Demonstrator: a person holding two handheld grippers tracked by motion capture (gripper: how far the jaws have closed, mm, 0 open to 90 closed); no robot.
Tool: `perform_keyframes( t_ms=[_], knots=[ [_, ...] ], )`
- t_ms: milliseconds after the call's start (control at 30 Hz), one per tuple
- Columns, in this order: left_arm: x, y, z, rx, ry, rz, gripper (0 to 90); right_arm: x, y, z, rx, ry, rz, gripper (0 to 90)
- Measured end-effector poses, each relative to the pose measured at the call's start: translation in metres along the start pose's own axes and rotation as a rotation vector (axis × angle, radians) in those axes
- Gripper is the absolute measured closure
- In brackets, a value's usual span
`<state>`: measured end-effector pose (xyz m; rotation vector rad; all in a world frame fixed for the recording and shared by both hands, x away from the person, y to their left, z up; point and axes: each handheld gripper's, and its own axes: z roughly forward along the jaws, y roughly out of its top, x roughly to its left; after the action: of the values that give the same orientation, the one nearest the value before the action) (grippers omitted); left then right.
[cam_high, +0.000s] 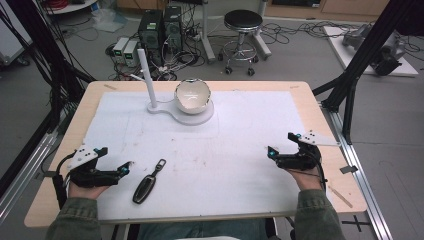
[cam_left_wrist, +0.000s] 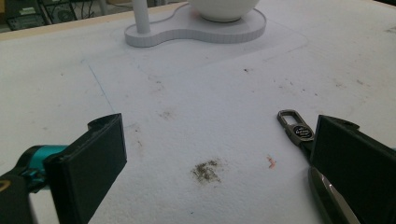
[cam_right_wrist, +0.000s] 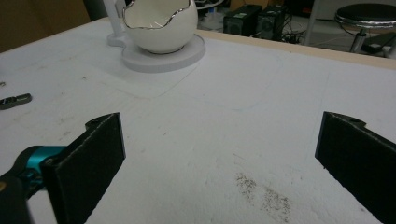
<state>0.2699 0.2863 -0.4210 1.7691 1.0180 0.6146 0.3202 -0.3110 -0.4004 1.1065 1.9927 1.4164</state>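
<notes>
I see the key fob (cam_high: 148, 182) lying flat on the white mat (cam_high: 240, 150), untouched, just to the right of my left gripper (cam_high: 114, 164); I judge nothing started. The egg-shaped bowl (cam_high: 192, 94) sits well ahead on its stand. Both my grippers, right gripper (cam_high: 283, 144) included, rest low, spread wide, empty.

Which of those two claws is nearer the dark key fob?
The left claw: the key fob lies just beside it, while the right claw sits across the table.
</notes>
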Motion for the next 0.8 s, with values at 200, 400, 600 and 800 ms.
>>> perform_keyframes(
  t_ms=[200,400,600,800],
  knots=[
    [0.0002,-0.0002,0.0006,0.005,-0.004,0.0,4.0,0.0007,-0.001,0.0014,0.018,-0.007,-0.004,0.6],
    [0.0008,-0.0006,0.0017,0.014,-0.005,0.001,4.0,0.0001,-0.0024,0.005,0.038,-0.004,-0.007,0.5],
    [-0.0003,-0.0008,0.0029,0.019,-0.007,0.005,4.0,0.0008,-0.0028,0.0068,0.05,-0.003,-0.011,0.5],
    [-0.0003,-0.0009,0.0039,0.027,-0.006,0.006,4.0,0.0033,-0.0027,0.0091,0.062,-0.016,-0.027,0.6]
  ],
)
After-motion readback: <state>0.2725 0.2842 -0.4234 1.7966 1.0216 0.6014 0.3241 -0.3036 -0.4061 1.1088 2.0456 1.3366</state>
